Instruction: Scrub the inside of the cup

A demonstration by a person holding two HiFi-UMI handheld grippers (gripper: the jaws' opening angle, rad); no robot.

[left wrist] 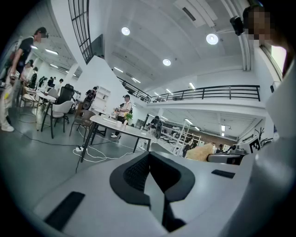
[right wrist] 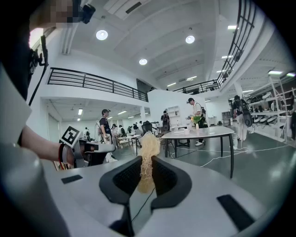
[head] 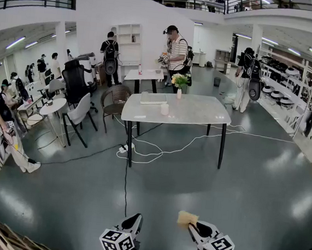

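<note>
A small white cup [head: 164,109] stands on the grey table [head: 201,110] far ahead of me, across the floor. Both grippers are low at the bottom of the head view, well short of the table. My right gripper [head: 193,225] is shut on a yellow sponge [head: 187,218], which sticks up between its pads in the right gripper view as a pale sponge [right wrist: 149,143]. My left gripper [head: 133,224] is shut with nothing between its jaws, whose tips [left wrist: 149,155] meet. From the left gripper view the sponge [left wrist: 201,152] shows off to the right.
The table also bears a flower vase [head: 179,91] and a flat white box [head: 153,98]. White cables [head: 159,148] trail over the dark floor under it. Chairs [head: 80,111] and small tables stand at left, several people around the hall, shelving [head: 291,88] at right.
</note>
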